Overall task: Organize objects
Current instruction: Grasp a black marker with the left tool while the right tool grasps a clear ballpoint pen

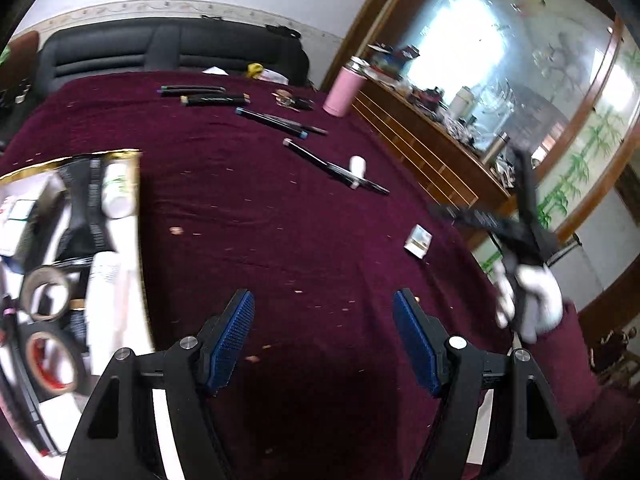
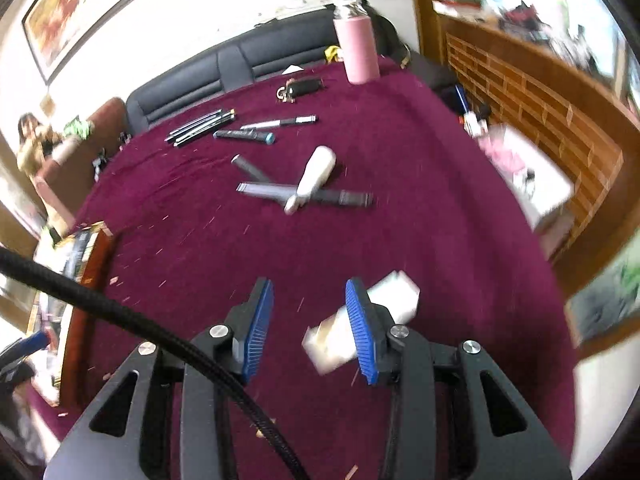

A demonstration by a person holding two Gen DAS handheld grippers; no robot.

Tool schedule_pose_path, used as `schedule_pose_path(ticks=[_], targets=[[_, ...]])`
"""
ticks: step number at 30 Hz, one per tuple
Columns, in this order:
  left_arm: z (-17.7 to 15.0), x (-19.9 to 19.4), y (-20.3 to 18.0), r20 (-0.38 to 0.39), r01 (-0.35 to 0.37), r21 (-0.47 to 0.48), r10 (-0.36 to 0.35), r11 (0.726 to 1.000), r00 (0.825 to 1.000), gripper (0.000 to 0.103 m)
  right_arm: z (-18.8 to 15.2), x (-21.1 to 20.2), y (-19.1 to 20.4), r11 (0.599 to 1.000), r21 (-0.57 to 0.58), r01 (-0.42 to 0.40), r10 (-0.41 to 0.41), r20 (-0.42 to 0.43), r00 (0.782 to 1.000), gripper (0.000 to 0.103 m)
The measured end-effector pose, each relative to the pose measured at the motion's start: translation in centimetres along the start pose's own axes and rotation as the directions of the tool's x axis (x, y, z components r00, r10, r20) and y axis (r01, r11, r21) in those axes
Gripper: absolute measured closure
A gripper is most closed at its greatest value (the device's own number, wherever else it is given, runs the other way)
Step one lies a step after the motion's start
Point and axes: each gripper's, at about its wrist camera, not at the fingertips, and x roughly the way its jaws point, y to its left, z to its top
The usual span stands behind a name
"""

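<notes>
At the far left of the left wrist view an open box (image 1: 120,184) lies on the table (image 1: 260,240), with two tape rolls (image 1: 46,292) and white bottles inside. The table wears a dark red cloth scattered with small crumbs. The left gripper (image 1: 324,336) hangs over bare cloth, its blue pads well apart and nothing between them. Toward the far edge lie several pens (image 1: 212,98) in a loose row, some touching. Nearer the middle a white tube (image 1: 357,166) rests across a dark marker (image 1: 320,162). Behind them a pink bottle (image 1: 342,92) stands upright near the far right corner, with keys (image 1: 288,100) just beside it. A small card box (image 1: 418,241) lies near the right edge. Beyond it a gloved hand (image 1: 532,300) holds the other tool's handle, blurred.

In the right wrist view the box's edge (image 2: 86,256) shows at the left. The right gripper (image 2: 310,324) points down at the cloth, pads moderately apart and gripping nothing. The card box (image 2: 340,336) sits just past its right pad, partly hidden by it and blurred; whether they touch I cannot tell. Farther off the tube (image 2: 314,178) crosses the markers (image 2: 344,197).
</notes>
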Motion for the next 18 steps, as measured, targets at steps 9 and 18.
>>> schedule_pose_path(ticks=[9, 18], targets=[[0.7, 0.8, 1.1, -0.034, -0.046, -0.054, 0.044, 0.998, 0.998, 0.037, 7.8, 9.6, -1.7, 0.993, 0.026, -0.112, 0.115, -0.143, 0.983, 0.067], [1.8, 2.0, 3.7, -0.042, -0.056, -0.135, 0.051, 0.989, 0.998, 0.037, 6.5, 12.3, 1.1, 0.973, -0.227, -0.031, -0.017, -0.206, 0.978, 0.067]])
